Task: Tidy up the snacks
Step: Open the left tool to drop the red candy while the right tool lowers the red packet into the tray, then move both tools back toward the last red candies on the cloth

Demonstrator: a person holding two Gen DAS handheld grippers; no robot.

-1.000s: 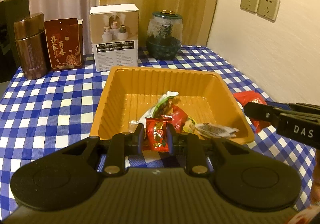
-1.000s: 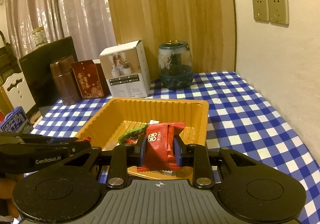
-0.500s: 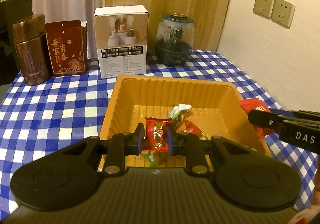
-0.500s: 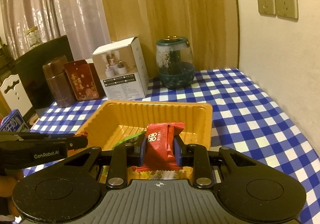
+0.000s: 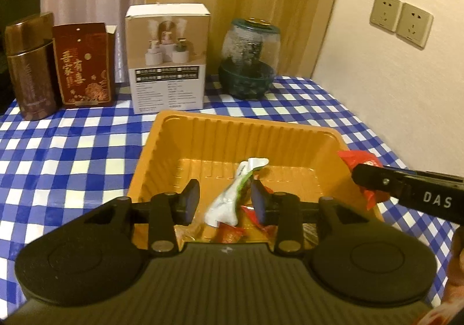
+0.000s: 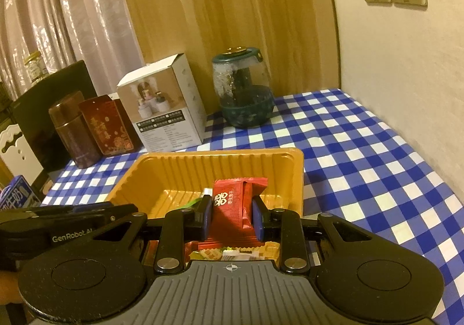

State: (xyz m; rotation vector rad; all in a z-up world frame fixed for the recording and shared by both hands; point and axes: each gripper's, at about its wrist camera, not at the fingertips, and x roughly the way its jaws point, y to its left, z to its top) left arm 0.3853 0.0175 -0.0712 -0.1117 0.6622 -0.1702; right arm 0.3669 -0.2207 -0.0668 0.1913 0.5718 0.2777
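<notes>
Risk, left side: the left hand-held gripper (image 5: 224,203) has its jaws opening over the orange tray (image 5: 185,133) – nothing is clamped between them now. A white-and-green packet (image 5: 232,197) lies in the tray just behind the gap, with small red snacks (image 5: 229,233) below it. If the jaws sink lower while this narrow, a fingertip could catch the packet and drag it back out.
Risk, right side: the right hand-held gripper (image 6: 232,216) clamps a red snack packet (image 6: 236,209) above the tray's near end. Letting go too close to the rim (image 6: 298,180) could send the slick wrapper onto the checked counter (image 6: 362,156) instead of into the tray.
Risk, crowding: the 2 tools hang close together over 1 tray – seen from the left wrist, the right one reaches in past the tray's right rim. A careless swing could knock them together or nudge the light tray.
Left hand-held gripper state: partly apart and widening, empty, not touching the packet as far as I can tell.
Right hand-held gripper state: narrow, both pads pressing the red packet's sides; packet upright, clear of the tray floor.
Where the snacks are: several in the tray's near half, 1 in the right tool's grip.
Bystanders: a white box (image 5: 168,61), a glass jar (image 5: 249,58) and 2 brown tins (image 5: 56,64) stand well behind the tray.
</notes>
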